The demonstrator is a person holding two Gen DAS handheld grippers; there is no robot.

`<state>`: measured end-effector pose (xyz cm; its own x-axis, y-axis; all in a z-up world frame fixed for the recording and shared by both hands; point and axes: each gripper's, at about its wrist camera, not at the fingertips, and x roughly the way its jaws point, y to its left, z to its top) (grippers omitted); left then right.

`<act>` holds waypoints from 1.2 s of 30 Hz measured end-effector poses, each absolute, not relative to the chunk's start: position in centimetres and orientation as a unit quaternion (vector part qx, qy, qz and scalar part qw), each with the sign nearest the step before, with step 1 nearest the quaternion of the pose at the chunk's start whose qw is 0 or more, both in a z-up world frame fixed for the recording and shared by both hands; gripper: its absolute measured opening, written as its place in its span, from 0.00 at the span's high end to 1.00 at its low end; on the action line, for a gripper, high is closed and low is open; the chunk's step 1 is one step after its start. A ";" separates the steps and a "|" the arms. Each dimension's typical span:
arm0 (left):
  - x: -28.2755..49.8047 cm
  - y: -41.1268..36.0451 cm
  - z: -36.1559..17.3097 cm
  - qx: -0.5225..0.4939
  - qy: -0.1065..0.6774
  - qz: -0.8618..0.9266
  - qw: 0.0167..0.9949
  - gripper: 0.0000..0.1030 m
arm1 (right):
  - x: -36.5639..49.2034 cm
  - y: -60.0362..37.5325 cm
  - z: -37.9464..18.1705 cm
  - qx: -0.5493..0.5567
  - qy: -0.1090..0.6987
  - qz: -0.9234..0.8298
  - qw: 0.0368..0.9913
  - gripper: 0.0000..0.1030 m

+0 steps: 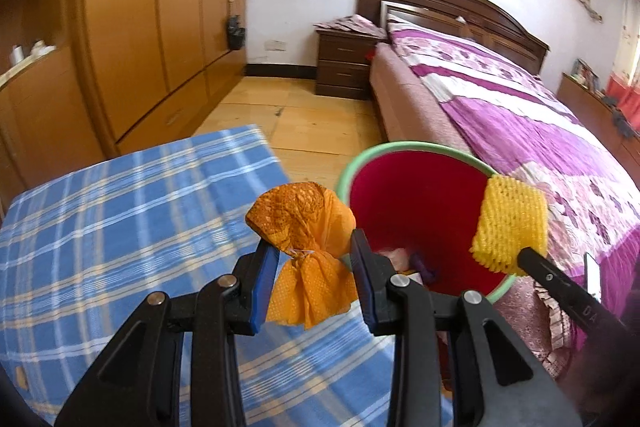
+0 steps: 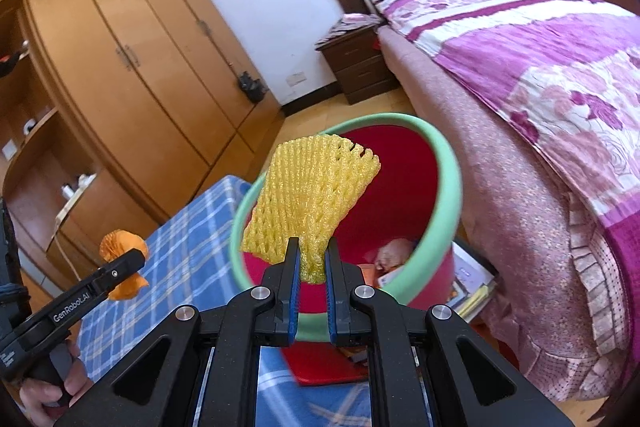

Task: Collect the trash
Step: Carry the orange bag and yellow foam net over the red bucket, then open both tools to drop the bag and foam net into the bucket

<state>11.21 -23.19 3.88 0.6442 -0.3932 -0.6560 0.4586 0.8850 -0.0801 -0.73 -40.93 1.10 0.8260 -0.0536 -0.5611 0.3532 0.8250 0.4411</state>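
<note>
Left hand-held gripper [image 1: 316,259] clamped, right hand-held gripper [image 2: 312,259] seemingly tighter

An orange wrapper [image 1: 306,247], tied at its middle, hangs pinched beside the bin's rim. A yellow foam net [image 2: 310,203] is held upright before the red, green-rimmed bin [image 2: 444,163], which holds scraps.

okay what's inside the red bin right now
At the bottom of the bin lie crumpled pinkish trash and some orange and white packaging. The yellow foam net in the right gripper covers the bin's near part.
</note>
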 end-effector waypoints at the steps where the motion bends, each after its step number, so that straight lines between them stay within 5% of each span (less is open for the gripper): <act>1: 11.3 -23.7 3.7 0.048 0.351 -0.240 0.904 0.65 | -0.8 -41.3 0.9 0.276 0.274 -0.114 0.914 0.90; 12: 12.9 -28.6 0.8 0.057 0.372 -0.287 0.881 0.64 | -0.8 -44.2 -1.0 0.288 0.288 -0.140 0.902 0.88; 20: 12.9 -29.6 -0.2 0.067 0.378 -0.299 0.874 0.52 | -0.7 -45.1 -1.4 0.306 0.286 -0.140 0.897 0.85; 36: 11.4 -25.8 1.3 0.051 0.386 -0.267 0.881 0.50 | -0.6 -43.1 -0.2 0.285 0.288 -0.122 0.906 0.62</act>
